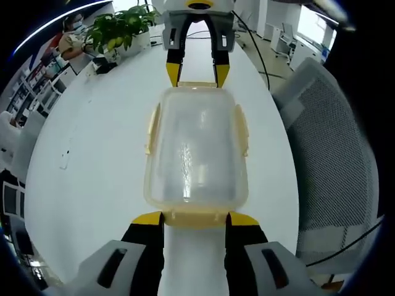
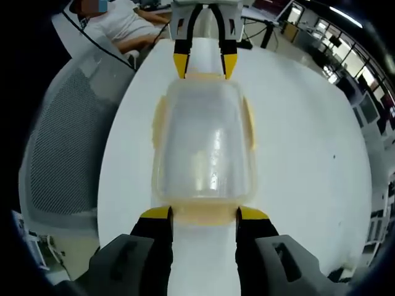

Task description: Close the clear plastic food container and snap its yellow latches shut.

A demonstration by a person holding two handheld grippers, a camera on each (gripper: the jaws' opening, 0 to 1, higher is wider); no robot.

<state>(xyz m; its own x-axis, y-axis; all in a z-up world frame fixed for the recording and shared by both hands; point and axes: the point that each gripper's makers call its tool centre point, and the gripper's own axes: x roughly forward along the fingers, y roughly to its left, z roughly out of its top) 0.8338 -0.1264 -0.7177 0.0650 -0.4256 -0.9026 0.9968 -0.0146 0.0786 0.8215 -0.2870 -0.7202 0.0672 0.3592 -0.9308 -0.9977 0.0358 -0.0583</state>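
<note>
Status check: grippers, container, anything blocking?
Left gripper and right gripper open, at opposite ends of the clear container. Lid on; side latches look flared out. Nothing in the way.

Bare table [image 1: 92, 154] beside container [image 1: 196, 148]; chair [image 1: 333, 142] alongside.

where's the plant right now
The potted plant sits at the upper left of the left gripper view, on the far end of the white table, beyond the clear container and to the left of the right gripper.
</note>
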